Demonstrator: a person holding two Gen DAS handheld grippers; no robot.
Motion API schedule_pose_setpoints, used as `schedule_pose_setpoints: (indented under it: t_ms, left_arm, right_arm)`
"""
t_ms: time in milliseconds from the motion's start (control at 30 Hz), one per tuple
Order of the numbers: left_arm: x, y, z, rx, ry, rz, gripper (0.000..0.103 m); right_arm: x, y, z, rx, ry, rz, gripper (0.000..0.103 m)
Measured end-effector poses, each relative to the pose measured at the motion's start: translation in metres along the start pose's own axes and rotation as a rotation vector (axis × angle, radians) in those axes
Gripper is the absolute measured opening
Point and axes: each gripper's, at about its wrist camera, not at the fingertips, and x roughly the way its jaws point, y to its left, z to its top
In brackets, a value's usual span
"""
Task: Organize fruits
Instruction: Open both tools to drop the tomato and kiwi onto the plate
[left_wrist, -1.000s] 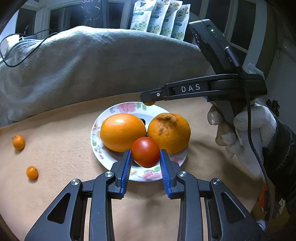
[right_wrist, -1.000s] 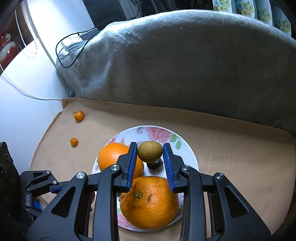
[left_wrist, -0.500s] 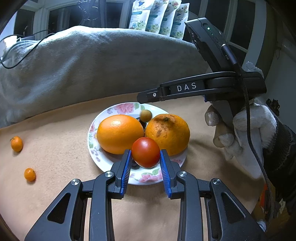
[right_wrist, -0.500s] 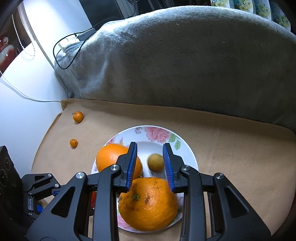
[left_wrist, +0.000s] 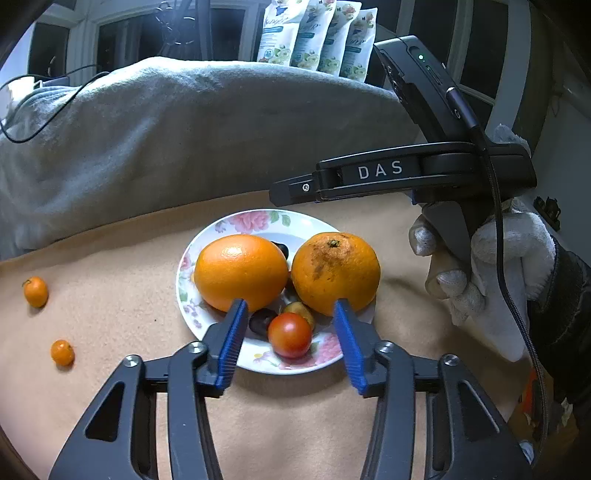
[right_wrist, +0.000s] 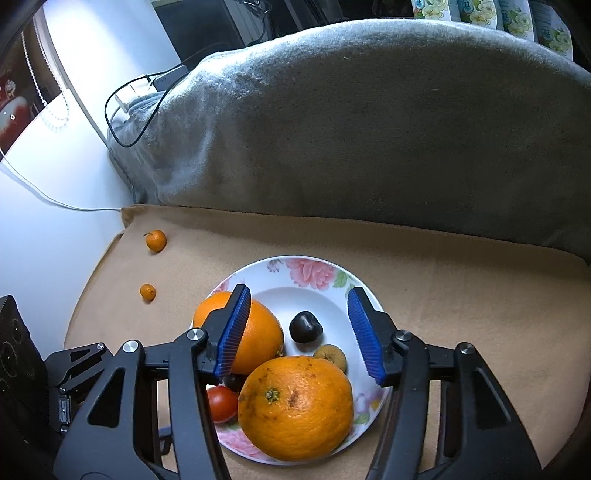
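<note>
Now that both grippers have let go, spread wide and empty: left gripper with its blue pads on either side of the tomato, no longer touching it; right gripper gaping above the plate, with the small brown fruit no longer between its pads. Dropped on the plate a moment ago, then rolled, to judge by its new spot against the rough-skinned orange. Means two more fruits gathered, probably. On the plate besides: a smooth orange under the right gripper's left pad, and a dark plum-like fruit between the pads but lower down, untouched. Seen from the left side, tomato at the plate's near rim, touching a second dark fruit. Farther out, on the tan cloth, two small oranges well apart from the plate, off to the left. Likely next to fetch, nearer the left gripper.
</note>
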Motion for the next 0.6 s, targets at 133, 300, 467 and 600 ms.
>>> schedule_pose_setpoints:
  t_ms: [133,300,467,600]
  left_arm:
    - [0.001,0.001,0.001,-0.006,-0.003,0.002,0.056]
    - [0.000,0.004,0.002,-0.017,-0.007,0.015,0.067]
    - [-0.001,0.006,0.004,-0.023,-0.005,0.038,0.072]
    - [-0.001,0.005,0.007,-0.024,-0.004,0.053,0.073]
  right_arm:
    - [-0.002,0.003,0.000,-0.006,-0.010,-0.003,0.074]
    - [-0.004,0.005,0.001,-0.007,-0.017,-0.007,0.086]
    - [-0.005,0.009,0.001,-0.020,-0.021,-0.019,0.089]
    - [-0.006,0.013,0.001,-0.033,-0.021,-0.028,0.089]
